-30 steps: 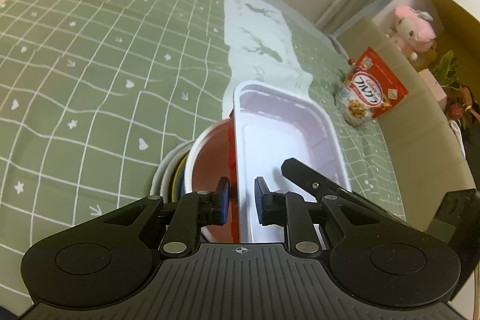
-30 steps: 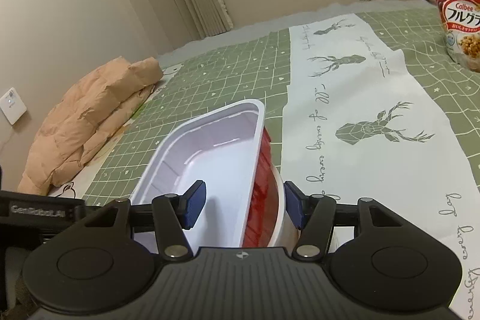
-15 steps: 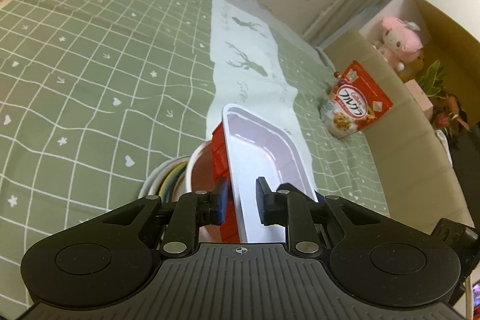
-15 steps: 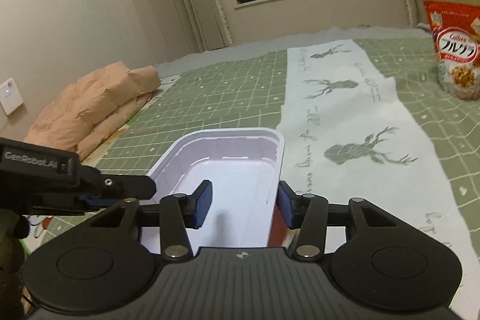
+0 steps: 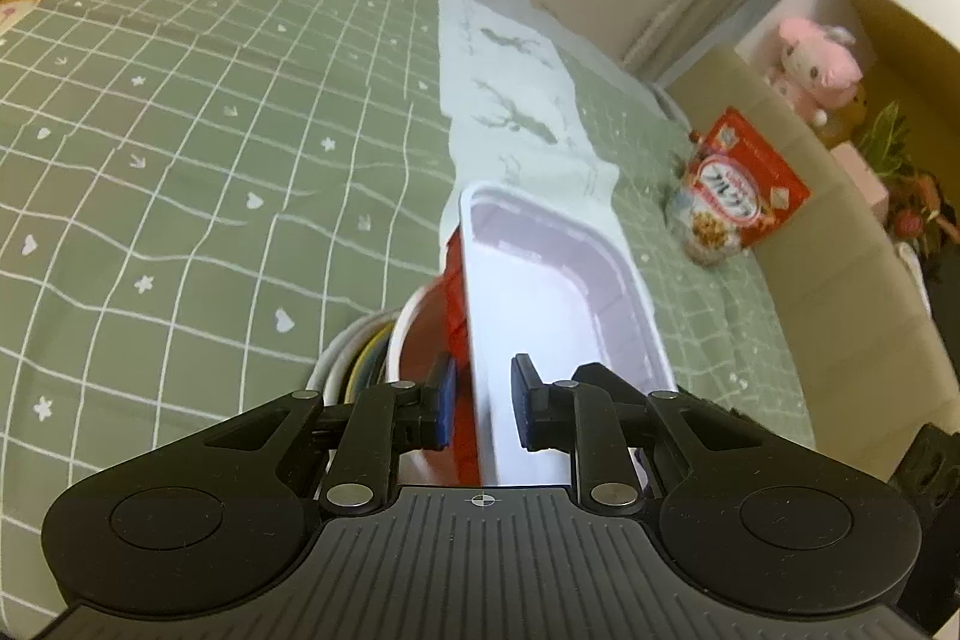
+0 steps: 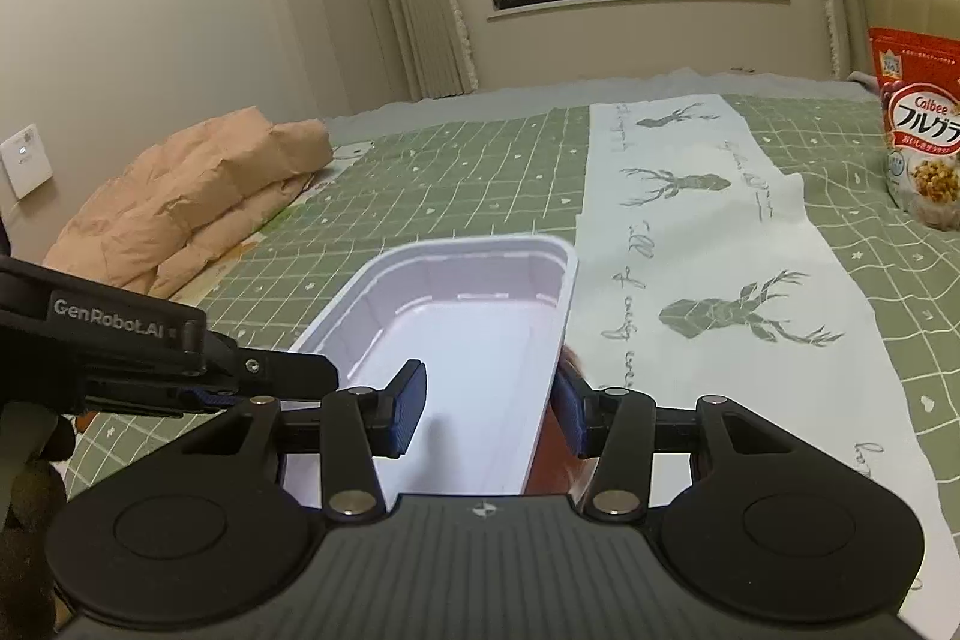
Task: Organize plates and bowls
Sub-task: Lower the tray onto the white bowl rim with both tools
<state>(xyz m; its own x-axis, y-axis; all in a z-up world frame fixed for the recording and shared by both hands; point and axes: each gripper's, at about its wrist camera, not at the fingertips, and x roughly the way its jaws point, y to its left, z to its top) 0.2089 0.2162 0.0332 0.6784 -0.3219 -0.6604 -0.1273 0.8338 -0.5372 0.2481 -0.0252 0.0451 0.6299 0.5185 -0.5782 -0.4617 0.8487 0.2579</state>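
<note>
Both tools are on the white tray [image 5: 540,292], which hangs tilted above the bed [image 5: 180,160], its near end over a stack of dishes. The stack is a white bowl w/ red inside [image 5: 414,340] set in plates w/ a yellow rim [image 5: 360,358], right below the tray's red underside. Can't tell whether tray and bowl touch. The left tool [image 5: 480,403] pinches the tray's left long wall, w/ one pad on the red outer face and the other on the white rim side, jaws narrow. The right tool [image 6: 489,415] straddles the opposite wall. Its jaws have just been closing w/ the wall between them, but aren't gripping: the outer pad sits against the red side, while the inner pad stands inside the tray w/ bare tray floor showing between it and the wall. In the right wrist view the left tool's finger reaches in at the tray's near-left corner. The far end of the tray points along a white runner w/ deer print [image 5: 510,100]. A red cereal bag [image 5: 732,190] stands well apart to the right, w/ a pink plush [image 5: 816,64] behind it. A beige quilt [image 6: 180,202] is bunched at the bed's far-left edge.
</note>
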